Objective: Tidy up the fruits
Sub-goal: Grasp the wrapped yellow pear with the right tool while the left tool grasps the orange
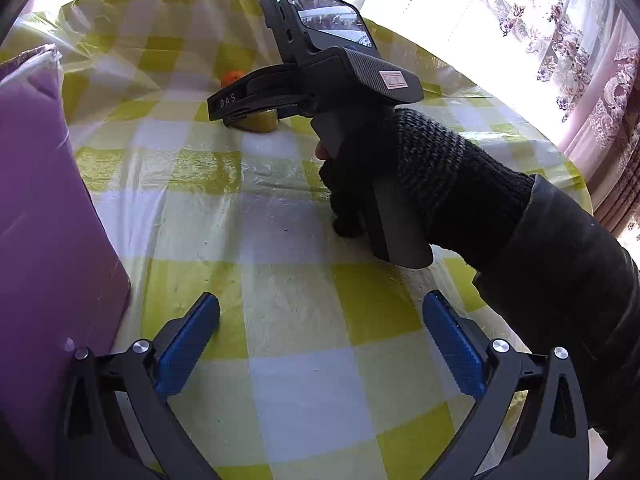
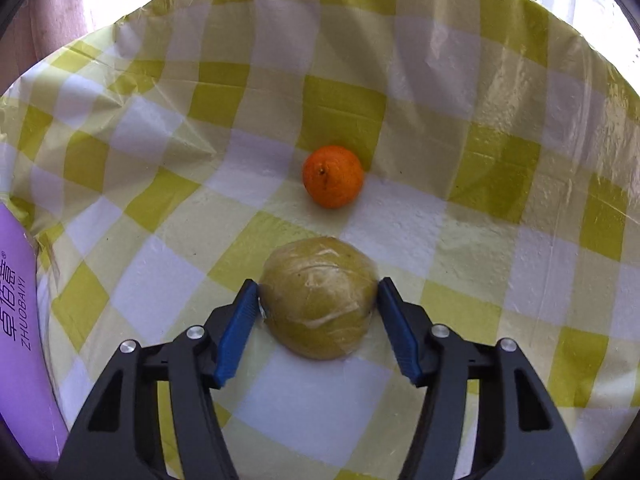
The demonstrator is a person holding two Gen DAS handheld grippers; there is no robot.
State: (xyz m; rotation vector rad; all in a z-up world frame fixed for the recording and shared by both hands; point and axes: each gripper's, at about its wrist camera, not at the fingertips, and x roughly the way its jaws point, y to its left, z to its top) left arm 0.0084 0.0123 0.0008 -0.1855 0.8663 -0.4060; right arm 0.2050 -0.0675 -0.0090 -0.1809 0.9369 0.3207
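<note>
right tongs straddle wrapped yellow-green fruit, pads at its sides, grip unconfirmed | left tongs wide open, empty, farther

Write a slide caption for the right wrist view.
Right claw closing on plastic-wrapped yellow-green fruit, tangerine beyond, on checkered tablecloth.

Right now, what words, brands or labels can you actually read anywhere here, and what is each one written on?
"DAS": on the black finger arm of the right gripper, seen from the left wrist camera.
"ZHUOBAIYI", with Chinese characters and a ® mark beside it that I cannot read reliably: on the purple box.
Small pale sticker on the right gripper's body: too blurred to read.
The wrapped yellow fruit and orange: no text.
</note>
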